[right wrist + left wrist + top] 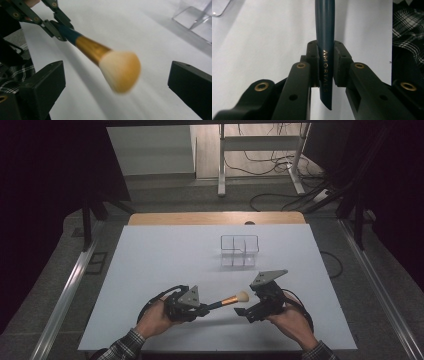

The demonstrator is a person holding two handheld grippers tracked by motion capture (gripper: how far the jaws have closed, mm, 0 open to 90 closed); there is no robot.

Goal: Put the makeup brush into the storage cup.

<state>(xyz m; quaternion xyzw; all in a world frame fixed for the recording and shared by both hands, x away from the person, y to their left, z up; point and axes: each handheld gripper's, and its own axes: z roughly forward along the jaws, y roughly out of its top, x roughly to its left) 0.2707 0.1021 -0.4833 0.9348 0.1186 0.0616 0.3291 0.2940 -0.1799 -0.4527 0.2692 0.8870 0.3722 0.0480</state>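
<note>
Where the high view gives the brush (231,300) as a small thing held off the white sheet (160,265) between the two grippers, near the front edge, bristles pointing twd the right gripper (248,311), the gripper views fill in detail. Left gripper view: left gripper (325,62) clamped on the dark teal handle (325,37), gold lettering "AMORTALS" running along it, cut end of the handle poking back past the pads; a plaid sleeve (408,27) at the right edge. Right gripper view: brush head (121,71) pale w/ orange tips, a bit blurred, gold ferrule (91,50) behind it, head sitting between the right gripper's jaws, which stand wide apart w/o touching it; left gripper's jaws seen farther off at top left, shut on the handle. Clear organizer (240,251), split into compartments, stands on the sheet further back, right of centre, well apart from the brush; its corner also in the right gripper view (195,20). Sheet covers a wooden table (215,218), bare wood showing along the far edge. Beyond: grey floor, white frame legs (221,165), loose cables (280,165), dark drapes on both sides.
</note>
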